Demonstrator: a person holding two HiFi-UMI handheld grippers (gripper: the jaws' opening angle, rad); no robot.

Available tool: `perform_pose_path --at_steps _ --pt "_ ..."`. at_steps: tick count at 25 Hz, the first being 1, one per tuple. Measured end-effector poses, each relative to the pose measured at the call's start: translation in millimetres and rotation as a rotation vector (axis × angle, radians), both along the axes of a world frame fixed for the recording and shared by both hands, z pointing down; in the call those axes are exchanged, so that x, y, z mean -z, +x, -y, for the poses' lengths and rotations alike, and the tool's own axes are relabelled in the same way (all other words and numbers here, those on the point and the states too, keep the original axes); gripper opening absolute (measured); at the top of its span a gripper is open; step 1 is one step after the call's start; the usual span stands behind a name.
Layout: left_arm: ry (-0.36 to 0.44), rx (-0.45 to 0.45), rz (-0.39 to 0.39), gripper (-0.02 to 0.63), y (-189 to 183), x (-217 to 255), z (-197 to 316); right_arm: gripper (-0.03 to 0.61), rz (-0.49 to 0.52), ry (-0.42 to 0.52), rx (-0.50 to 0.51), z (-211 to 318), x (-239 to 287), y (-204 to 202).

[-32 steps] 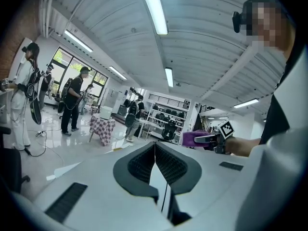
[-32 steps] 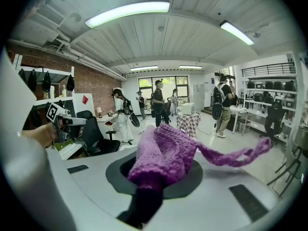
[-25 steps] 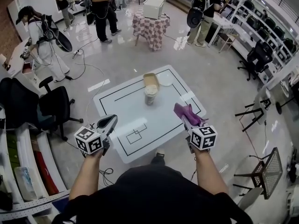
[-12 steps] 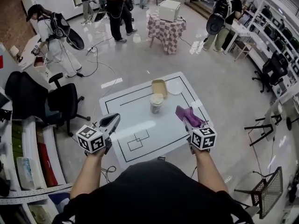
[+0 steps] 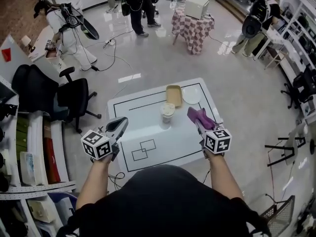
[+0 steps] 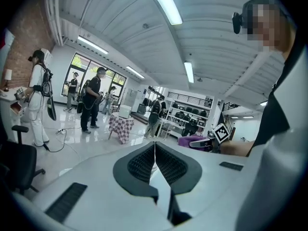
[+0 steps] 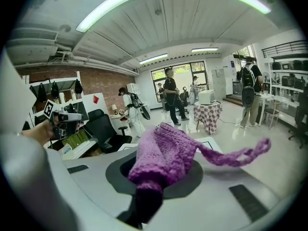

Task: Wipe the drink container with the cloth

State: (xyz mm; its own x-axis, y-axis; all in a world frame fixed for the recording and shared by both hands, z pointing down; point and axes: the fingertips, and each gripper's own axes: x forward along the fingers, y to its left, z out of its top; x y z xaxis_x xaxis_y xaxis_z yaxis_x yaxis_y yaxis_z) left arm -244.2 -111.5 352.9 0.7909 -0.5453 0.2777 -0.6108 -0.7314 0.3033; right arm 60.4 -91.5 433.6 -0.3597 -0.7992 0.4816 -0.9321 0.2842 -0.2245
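The drink container (image 5: 167, 113), a pale lidded cup, stands upright near the middle of the white table (image 5: 148, 127) in the head view. My right gripper (image 5: 197, 122) is shut on a purple knitted cloth (image 5: 199, 116), held to the right of the cup and apart from it. In the right gripper view the cloth (image 7: 166, 155) bulges out of the closed jaws with a loop trailing right. My left gripper (image 5: 118, 125) is shut with nothing in it, over the table's left edge; its pads (image 6: 155, 161) meet in the left gripper view.
A tan tray (image 5: 174, 96) and a white plate (image 5: 191, 95) lie at the table's far side. A black office chair (image 5: 74, 98) and shelving (image 5: 34, 157) stand left. Several people (image 5: 66, 28) and a checkered-cloth table (image 5: 193, 26) are farther off.
Both grippers have come forward toward the table: the left now reaches its left edge, the right with the cloth is closer to the cup. The cup has not moved.
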Motion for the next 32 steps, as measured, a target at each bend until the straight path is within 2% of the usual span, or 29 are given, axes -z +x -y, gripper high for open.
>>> perform_pose_path --at_steps 8,18,27,32 --pt "-0.014 0.05 0.034 0.023 45 -9 26 0.078 0.023 -0.029 0.112 51 -22 30" --pt "-0.081 0.108 0.064 0.023 83 -35 48 0.078 0.037 -0.044 0.225 101 -35 52" --pt "-0.11 0.117 0.094 0.023 101 -56 55 0.077 0.082 -0.053 0.269 121 -58 56" --pt "-0.116 0.121 0.079 0.023 94 -60 61 0.078 0.08 -0.056 0.286 127 -57 43"
